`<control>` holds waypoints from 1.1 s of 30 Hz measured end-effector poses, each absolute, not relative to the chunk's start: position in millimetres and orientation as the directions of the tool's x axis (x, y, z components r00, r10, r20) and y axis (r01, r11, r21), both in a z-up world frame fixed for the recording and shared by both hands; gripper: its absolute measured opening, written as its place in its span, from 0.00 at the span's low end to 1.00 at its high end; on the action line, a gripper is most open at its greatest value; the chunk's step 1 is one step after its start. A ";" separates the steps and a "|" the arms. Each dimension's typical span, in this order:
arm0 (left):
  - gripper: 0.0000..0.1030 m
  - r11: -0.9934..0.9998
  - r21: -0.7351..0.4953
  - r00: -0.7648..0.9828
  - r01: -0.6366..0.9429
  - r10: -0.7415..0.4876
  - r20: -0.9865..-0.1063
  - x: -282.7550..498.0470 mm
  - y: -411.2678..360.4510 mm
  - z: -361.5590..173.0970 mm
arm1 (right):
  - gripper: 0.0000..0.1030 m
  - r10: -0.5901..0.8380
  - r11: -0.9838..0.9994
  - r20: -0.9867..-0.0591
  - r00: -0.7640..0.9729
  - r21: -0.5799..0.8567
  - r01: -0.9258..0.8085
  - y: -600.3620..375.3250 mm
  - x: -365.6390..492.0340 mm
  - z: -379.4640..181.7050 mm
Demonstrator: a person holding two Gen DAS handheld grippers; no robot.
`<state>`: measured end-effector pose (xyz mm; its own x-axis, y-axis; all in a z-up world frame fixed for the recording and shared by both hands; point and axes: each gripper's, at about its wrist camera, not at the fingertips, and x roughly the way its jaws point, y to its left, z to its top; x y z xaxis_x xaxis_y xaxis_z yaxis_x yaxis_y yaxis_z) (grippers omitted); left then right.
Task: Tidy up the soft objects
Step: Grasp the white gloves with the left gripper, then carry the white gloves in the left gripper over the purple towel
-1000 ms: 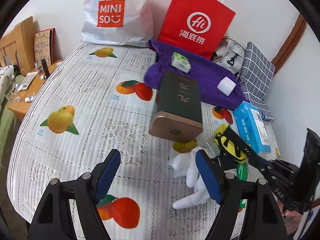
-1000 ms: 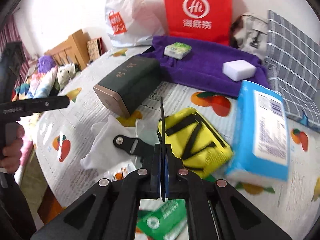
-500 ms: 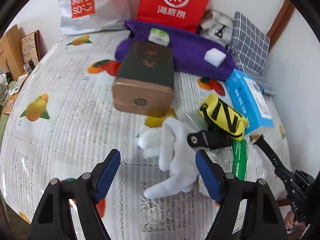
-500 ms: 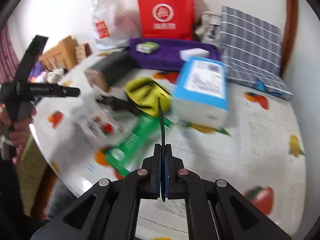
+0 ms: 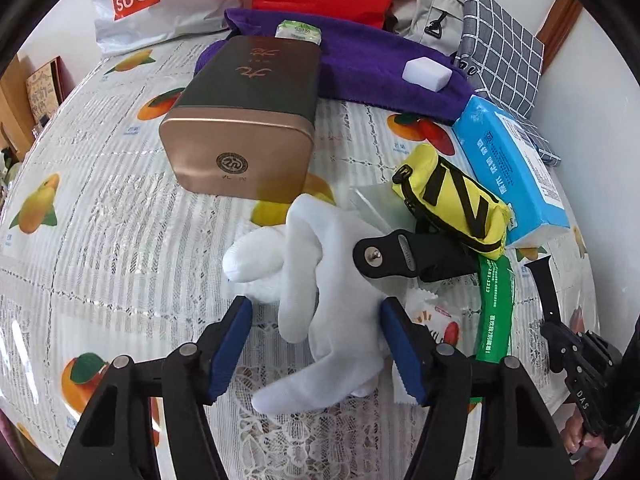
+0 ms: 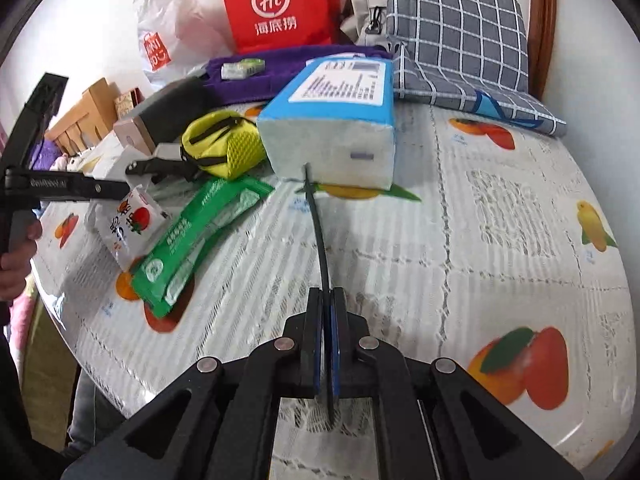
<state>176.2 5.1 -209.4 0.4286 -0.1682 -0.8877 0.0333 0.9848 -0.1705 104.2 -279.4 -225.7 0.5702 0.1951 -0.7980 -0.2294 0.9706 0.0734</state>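
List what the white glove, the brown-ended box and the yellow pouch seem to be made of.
Glove: soft white knit or cotton cloth, by its limp folds and matte fuzzy surface. Box: probably metal or coated card, smooth with a bronze sheen on the end and an embossed seal. Pouch: woven synthetic fabric, matte yellow with black trim and a textured end.

The left wrist camera looked steeply down from close above a white fabric glove (image 5: pixel 320 280), facing the table's far edge. The right wrist camera sat nearer the right-hand edge, looking down across bare fruit-printed tablecloth (image 6: pixel 500 220). Both views shared the yellow zip pouch (image 5: pixel 452 200) (image 6: pixel 224 144) and blue tissue pack (image 5: pixel 516 172) (image 6: pixel 336 120).
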 end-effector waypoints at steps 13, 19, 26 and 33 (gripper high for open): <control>0.19 0.971 -0.237 0.462 -0.012 -0.205 -0.863 166.8 45.1 -192.1 | 0.04 0.217 0.965 -0.792 0.570 0.087 -0.247 -272.3 119.7 -225.5; 0.31 0.979 -0.196 0.441 -0.052 -0.154 -0.884 166.0 56.2 -198.7 | 0.05 0.214 0.966 -0.797 0.565 0.088 -0.242 -269.9 122.6 -225.8; 0.17 0.973 -0.227 0.473 -0.035 -0.184 -0.862 173.2 49.5 -208.1 | 0.03 0.197 0.967 -0.792 0.578 0.060 -0.248 -260.5 125.0 -226.0; 0.14 0.960 -0.280 0.525 0.020 -0.249 -0.814 164.5 51.9 -181.9 | 0.03 0.234 0.965 -0.780 0.580 0.112 -0.238 -263.0 121.8 -211.3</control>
